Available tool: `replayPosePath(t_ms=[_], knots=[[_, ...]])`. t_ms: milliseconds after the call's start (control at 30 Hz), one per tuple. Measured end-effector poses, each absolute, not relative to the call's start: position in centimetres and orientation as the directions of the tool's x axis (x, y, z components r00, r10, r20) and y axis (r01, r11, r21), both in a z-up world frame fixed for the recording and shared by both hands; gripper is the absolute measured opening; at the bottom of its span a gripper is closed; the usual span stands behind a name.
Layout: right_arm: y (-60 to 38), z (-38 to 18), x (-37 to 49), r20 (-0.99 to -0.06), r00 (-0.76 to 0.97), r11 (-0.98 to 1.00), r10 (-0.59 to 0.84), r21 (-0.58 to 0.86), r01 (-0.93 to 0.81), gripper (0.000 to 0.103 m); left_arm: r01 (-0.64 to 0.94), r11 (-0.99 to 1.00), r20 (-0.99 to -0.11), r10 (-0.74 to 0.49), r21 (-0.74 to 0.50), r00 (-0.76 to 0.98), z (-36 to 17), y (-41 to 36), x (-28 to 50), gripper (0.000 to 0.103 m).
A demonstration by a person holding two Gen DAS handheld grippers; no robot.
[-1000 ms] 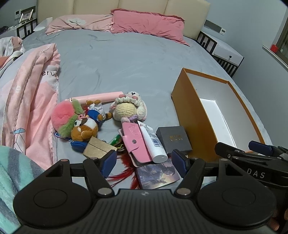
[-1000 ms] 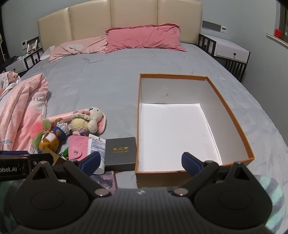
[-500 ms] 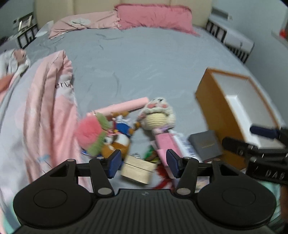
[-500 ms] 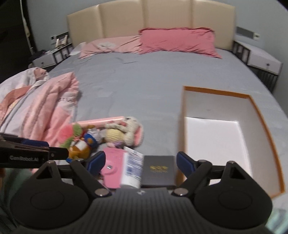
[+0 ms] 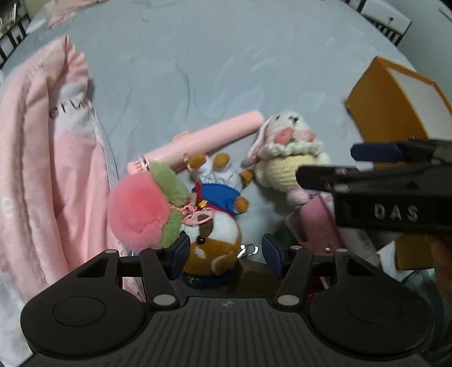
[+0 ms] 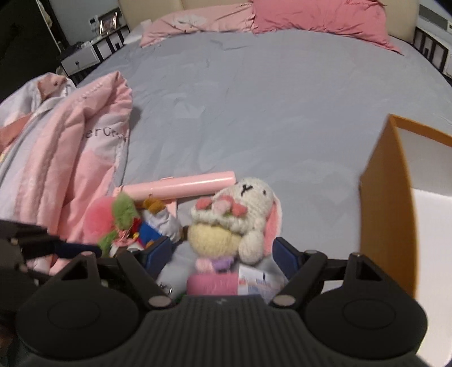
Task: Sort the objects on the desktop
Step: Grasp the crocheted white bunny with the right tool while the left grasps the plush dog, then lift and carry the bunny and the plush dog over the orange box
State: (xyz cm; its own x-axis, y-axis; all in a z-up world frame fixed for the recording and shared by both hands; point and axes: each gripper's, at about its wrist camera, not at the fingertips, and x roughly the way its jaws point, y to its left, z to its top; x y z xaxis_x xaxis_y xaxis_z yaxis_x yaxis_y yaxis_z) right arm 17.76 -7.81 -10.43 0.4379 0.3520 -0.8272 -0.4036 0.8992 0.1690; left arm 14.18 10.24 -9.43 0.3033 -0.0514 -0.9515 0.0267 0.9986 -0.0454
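A pile of small things lies on the grey bed. My left gripper (image 5: 223, 255) is open, its pads either side of a brown bear plush (image 5: 213, 240) with a blue shirt. A pink and green pompom (image 5: 141, 211) lies left of the bear. My right gripper (image 6: 221, 255) is open around the lower part of a crocheted white bunny (image 6: 240, 217), which also shows in the left wrist view (image 5: 285, 153). A pink tube (image 6: 183, 186) lies behind the toys. A pink wallet (image 6: 212, 283) lies under the bunny. The orange box (image 6: 387, 197) stands open at the right.
A pink quilt (image 6: 65, 158) is bunched up along the left of the pile. Pink pillows (image 6: 310, 14) lie at the headboard. A nightstand (image 6: 82, 58) stands at the far left. Grey sheet (image 6: 268, 98) stretches between the pile and the pillows.
Both grippers have moved left and down toward the toys. The left now frames the bear, the right now frames the bunny. The box has slid to the right edge of both views.
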Motion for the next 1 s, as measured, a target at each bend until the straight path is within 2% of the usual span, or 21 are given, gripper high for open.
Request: replayPosePath(t_ms=[200, 267, 467, 600, 767, 900, 1000], knots=[[-5.7, -13.4, 20.4, -0.866, 0.386, 0.898, 0.319, 0.145, -0.416, 0.081, -0.013, 0.999, -0.969, -0.035, -0.039, 0.244, -11.7, 11.3, 15.2, 0.067], [-5.3, -14.4, 21.0, -0.875, 0.384, 0.901, 0.294, 0.121, -0.416, 0.081, -0.016, 0.999, -0.971, -0.043, -0.048, 0.234, -12.3, 11.6, 15.6, 0.07], [-6.0, -16.0, 21.7, -0.886, 0.33, 0.901, 0.326, 0.186, -0.391, 0.072, -0.056, 0.995, -0.97, -0.067, -0.082, 0.233, -12.9, 12.3, 15.6, 0.067], [-6.9, -14.5, 21.1, -0.87, 0.356, 0.896, 0.342, 0.188, -0.403, 0.066, -0.101, 0.987, -0.958, -0.09, -0.122, 0.272, -11.3, 12.9, 14.4, 0.065], [-8.9, -10.8, 19.3, -0.824, 0.422, 0.888, 0.378, 0.193, -0.418, 0.065, -0.132, 0.974, -0.929, -0.128, -0.184, 0.348, -7.8, 12.6, 12.1, 0.064], [-11.1, -7.2, 17.7, -0.775, 0.472, 0.876, 0.42, 0.211, -0.433, 0.065, -0.123, 0.956, -0.889, -0.196, -0.267, 0.414, -4.9, 11.6, 10.6, 0.064], [-13.2, -4.8, 16.4, -0.745, 0.502, 0.874, 0.439, 0.224, -0.432, 0.065, -0.142, 0.902, -0.837, -0.307, -0.407, 0.453, -3.8, 11.7, 10.4, 0.064]])
